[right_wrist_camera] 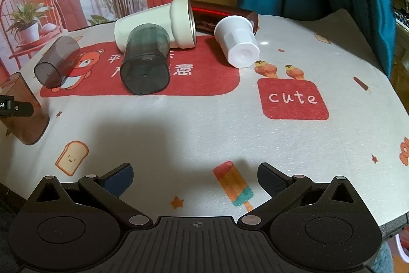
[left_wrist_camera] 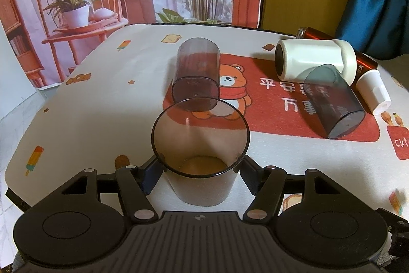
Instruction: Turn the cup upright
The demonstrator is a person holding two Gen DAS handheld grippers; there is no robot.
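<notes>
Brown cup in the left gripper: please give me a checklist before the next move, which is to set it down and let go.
1. Brown cup between left gripper fingers: ok.
2. Mouth up: ok.
3. Base flat on tablecloth: cannot tell.
4. Apart from nearest lying cup: cannot tell, they overlap in the left view.
5. Right gripper open, holding nothing: ok.
6. All cups upright: not ok, grey cup lies too.

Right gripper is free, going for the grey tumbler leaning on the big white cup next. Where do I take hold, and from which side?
Grip the grey tumbler across its mid-body, coming from the near side where its closed base faces the right gripper. It lies tilted, its mouth end against the big white cup, so only the base half is free.
</notes>
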